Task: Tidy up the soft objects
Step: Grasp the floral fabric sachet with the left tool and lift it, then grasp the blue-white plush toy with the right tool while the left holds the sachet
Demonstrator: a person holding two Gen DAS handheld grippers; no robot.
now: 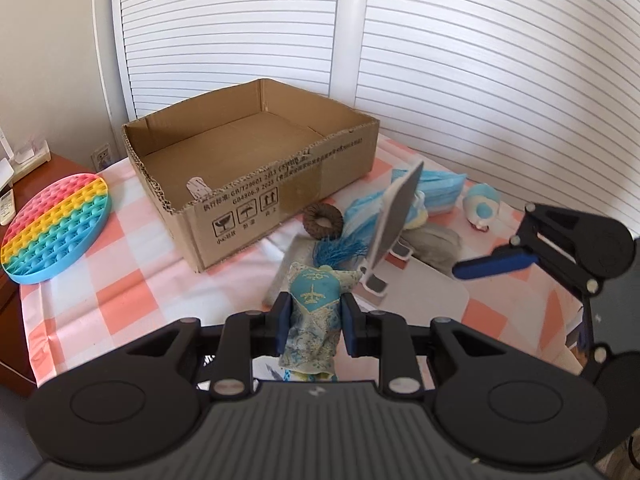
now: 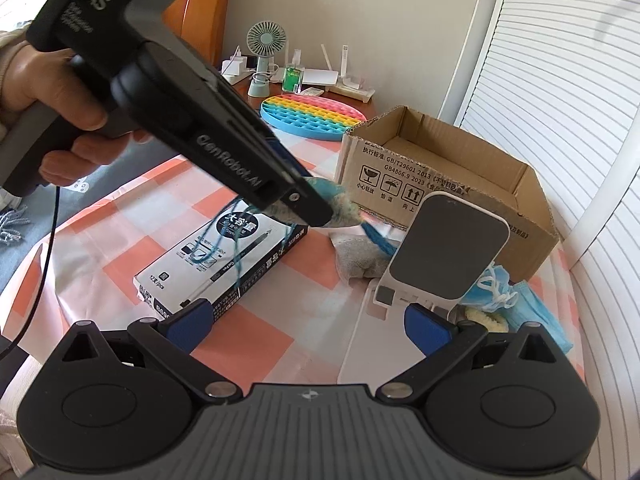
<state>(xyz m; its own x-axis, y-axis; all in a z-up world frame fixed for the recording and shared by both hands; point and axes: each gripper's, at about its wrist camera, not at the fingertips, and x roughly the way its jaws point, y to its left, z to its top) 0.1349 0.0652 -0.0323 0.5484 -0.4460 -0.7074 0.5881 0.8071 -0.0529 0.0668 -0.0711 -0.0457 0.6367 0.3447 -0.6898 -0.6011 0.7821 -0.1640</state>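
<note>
My left gripper is shut on a blue embroidered sachet with a blue tassel, held above the checked tablecloth in front of an open cardboard box. The right wrist view shows the left gripper with the sachet beside the box. My right gripper is open and empty, low over the table; it shows at the right of the left wrist view. Blue face masks, a grey cloth, a brown hair ring and a small plush lie right of the box.
A white phone stand stands upright between the grippers. A black-and-white pen box lies on the table. A rainbow pop-it mat lies left of the box. A fan and a router stand on the wooden cabinet behind.
</note>
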